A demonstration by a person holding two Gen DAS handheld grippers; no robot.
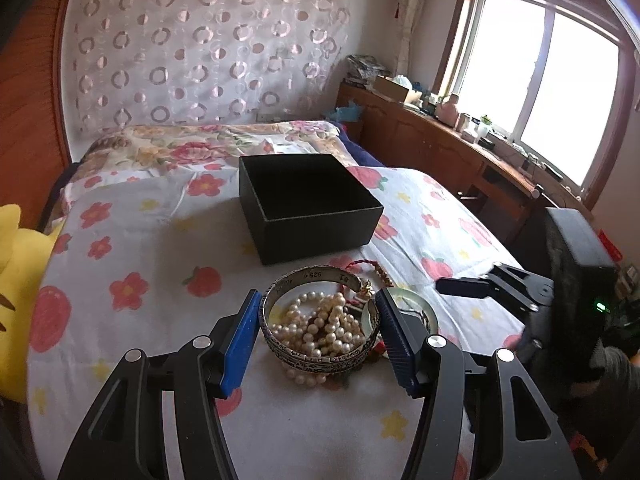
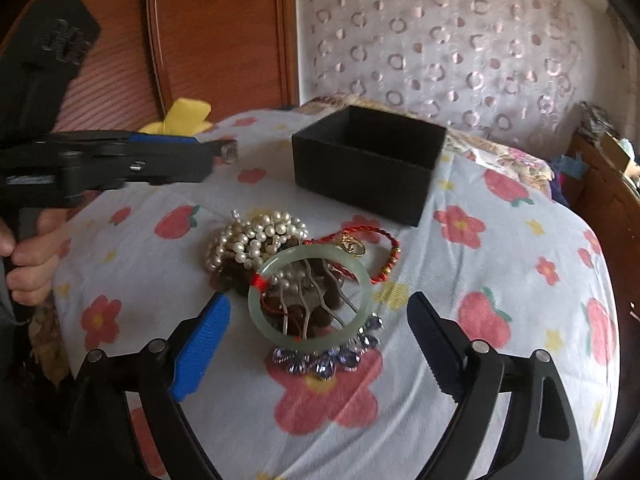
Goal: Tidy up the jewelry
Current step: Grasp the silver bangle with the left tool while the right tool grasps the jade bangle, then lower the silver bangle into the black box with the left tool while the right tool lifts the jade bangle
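Observation:
A pile of jewelry lies on the flowered bedsheet in front of an open black box [image 1: 308, 204] [image 2: 368, 160]. My left gripper [image 1: 316, 304] is shut on an engraved silver bangle [image 1: 320, 280], held above the pile; its tip shows in the right wrist view [image 2: 228, 152], lifted left of the box. Below it lies a pearl necklace [image 1: 324, 320] [image 2: 256, 236]. My right gripper [image 2: 320, 312] is open around a pale green jade bangle [image 2: 312, 300] and also shows at the right of the left wrist view [image 1: 452, 284]. A red braided cord bracelet [image 2: 380, 240] and a purple-stone hair comb [image 2: 328, 356] lie beside it.
A yellow plush [image 1: 16, 280] [image 2: 180, 120] sits at the bed's left edge. A wooden headboard [image 2: 220, 32] and a patterned curtain [image 1: 200, 48] stand behind. A cluttered wooden sideboard [image 1: 460, 140] runs under the window at right.

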